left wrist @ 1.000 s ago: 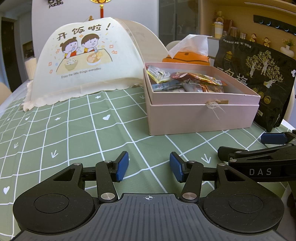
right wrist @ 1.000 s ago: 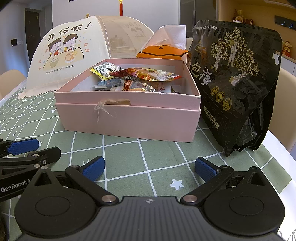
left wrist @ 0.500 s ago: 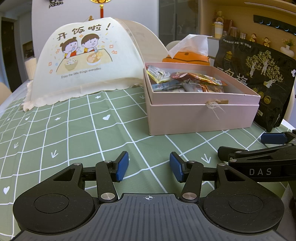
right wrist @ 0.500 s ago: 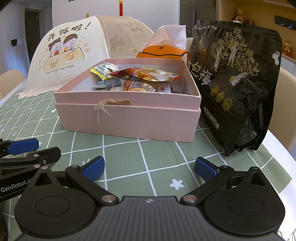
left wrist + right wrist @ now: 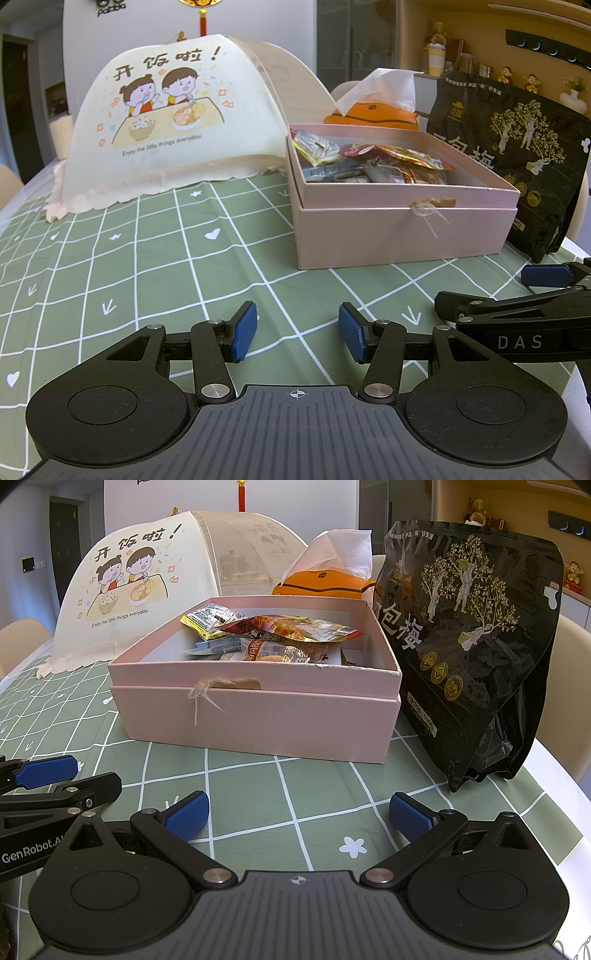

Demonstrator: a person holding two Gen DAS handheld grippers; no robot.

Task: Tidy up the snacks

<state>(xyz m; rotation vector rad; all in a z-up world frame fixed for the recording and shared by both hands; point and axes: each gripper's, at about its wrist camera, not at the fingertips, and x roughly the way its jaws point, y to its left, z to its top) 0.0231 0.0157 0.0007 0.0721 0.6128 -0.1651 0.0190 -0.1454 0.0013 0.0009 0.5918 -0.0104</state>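
Two handheld grippers sit low over a table [image 5: 155, 258] covered in a green grid-pattern cloth. The left gripper [image 5: 297, 332] has its jaws parted to a moderate gap, nothing between the blue pads, only cloth showing. The right gripper [image 5: 298, 814] has its jaws spread wide, also empty. Each gripper shows in the other's view: the right one at the far right edge of the left wrist view, the left one at the left edge of the right wrist view, side by side and near each other.

Pink box [image 5: 258, 716] stands open on the table, farther back than both grippers, right of centre in the left wrist view. It looks nested in a second pink shell, with a frayed string tag on its near wall. Snack packets [image 5: 284, 635] are piled inside it: a yellow one at the far left, red and orange wrappers on top, a clear packet nearer the front.

Black snack bag [image 5: 476, 657] stands upright just right of the box, close to or touching its right side; cannot tell which. Orange tissue box [image 5: 325, 581] with a white tissue pulled up sits behind the pink box. Cream mesh food cover [image 5: 173, 129] with a cartoon print stands at far left, near the box's far left corner.
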